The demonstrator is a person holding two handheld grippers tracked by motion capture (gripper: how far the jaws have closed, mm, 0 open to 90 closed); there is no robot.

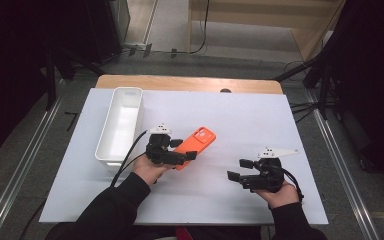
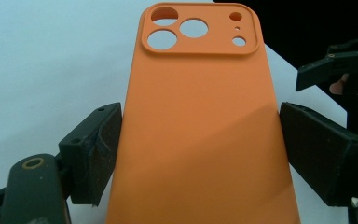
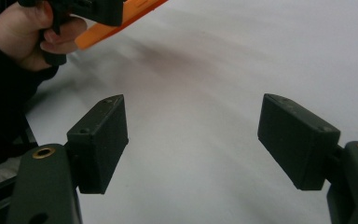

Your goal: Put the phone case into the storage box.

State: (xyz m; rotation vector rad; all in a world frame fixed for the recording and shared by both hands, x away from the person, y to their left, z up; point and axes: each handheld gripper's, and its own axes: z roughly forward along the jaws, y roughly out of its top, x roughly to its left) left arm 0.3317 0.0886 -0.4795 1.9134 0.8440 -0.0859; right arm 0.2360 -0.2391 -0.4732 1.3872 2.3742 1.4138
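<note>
Your left gripper (image 2: 200,154) is clamped on both long edges of an orange phone case (image 2: 200,130), its back up with camera holes at the far end, near the white bin (image 1: 120,125). Your right gripper (image 3: 193,140) hangs apart, holding nothing, over the white table (image 1: 245,120).

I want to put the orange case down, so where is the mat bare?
Bare mat runs from the bin to the right edge, beyond both grippers. Near strip also bare. Crowded: by the bin, where the left gripper grips the case, and around the open right gripper.
</note>
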